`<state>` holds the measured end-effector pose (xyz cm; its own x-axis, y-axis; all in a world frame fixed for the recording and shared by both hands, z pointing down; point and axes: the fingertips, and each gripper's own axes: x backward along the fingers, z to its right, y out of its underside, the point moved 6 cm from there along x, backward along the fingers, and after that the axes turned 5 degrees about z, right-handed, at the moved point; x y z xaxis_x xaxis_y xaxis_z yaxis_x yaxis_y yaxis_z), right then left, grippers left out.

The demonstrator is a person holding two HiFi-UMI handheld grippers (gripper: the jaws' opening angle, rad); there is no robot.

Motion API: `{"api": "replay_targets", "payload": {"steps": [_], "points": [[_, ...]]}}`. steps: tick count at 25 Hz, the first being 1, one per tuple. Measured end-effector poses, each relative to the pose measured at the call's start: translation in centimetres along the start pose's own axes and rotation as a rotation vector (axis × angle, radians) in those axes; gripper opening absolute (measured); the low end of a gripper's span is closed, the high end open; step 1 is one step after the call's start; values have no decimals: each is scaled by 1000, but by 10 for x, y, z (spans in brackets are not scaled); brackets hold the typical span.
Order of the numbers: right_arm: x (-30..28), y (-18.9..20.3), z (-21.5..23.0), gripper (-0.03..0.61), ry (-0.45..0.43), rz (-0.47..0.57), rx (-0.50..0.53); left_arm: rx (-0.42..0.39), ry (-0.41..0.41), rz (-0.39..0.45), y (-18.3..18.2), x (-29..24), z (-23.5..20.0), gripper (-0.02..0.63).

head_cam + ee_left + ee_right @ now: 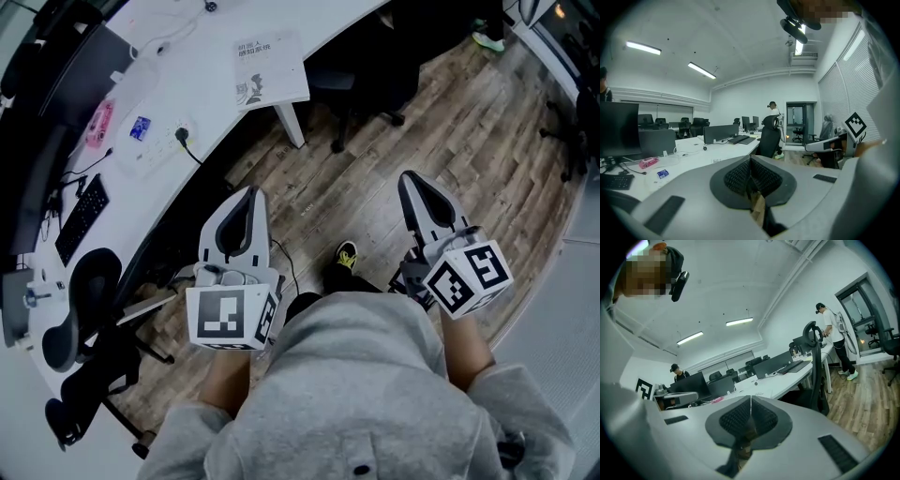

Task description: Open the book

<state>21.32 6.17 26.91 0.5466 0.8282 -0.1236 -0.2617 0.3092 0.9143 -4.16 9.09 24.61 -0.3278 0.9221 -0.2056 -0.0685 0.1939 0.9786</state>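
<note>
A closed white book [270,67] with dark print on its cover lies flat at the near edge of a long white desk [197,103], far ahead of both grippers. My left gripper [246,197] and right gripper [412,183] are held in front of the person's body over the wooden floor, well short of the desk. Each has its jaws together with nothing between them; the ribbed pads meet in a thin line in the left gripper view [751,160] and the right gripper view [751,400]. The book shows small on the desk [716,161] in the left gripper view.
A black office chair [367,75] stands tucked under the desk just right of the book. On the desk lie a keyboard [82,216], a pink item [99,123] and a blue item [140,127]. Another black chair [86,323] is at lower left. A person [832,336] stands by the far desks.
</note>
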Motion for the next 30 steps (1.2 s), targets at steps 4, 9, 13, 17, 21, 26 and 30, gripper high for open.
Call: {"api": "replay_targets", "payload": {"steps": [4,9,13,17,21,26,30], "points": [[-10,-4,8,27,-20,-1,3,2,-12,2,-2,-9,0,11],[-15,-10,15,26,-25,11,-4,-5,-20,0,-7,-16,-3,11],[-15,-12,20,26,-28,23,0,-25,-11,2,-8,-22,2,11],[-17,-16,23,27,-30,37,-4,-25,-15,9,-11,-25,3,11],[-17,-19,23,26,-31,40,5,-25,-16,22,-14,-26,4,11],[-14,-20,21,26,-33,49,6,-21,-25,34,-15,-21,4,11],[-14,-18,19,26,-36,47,6,-23,-32,38,-17,-18,3,11]]}}
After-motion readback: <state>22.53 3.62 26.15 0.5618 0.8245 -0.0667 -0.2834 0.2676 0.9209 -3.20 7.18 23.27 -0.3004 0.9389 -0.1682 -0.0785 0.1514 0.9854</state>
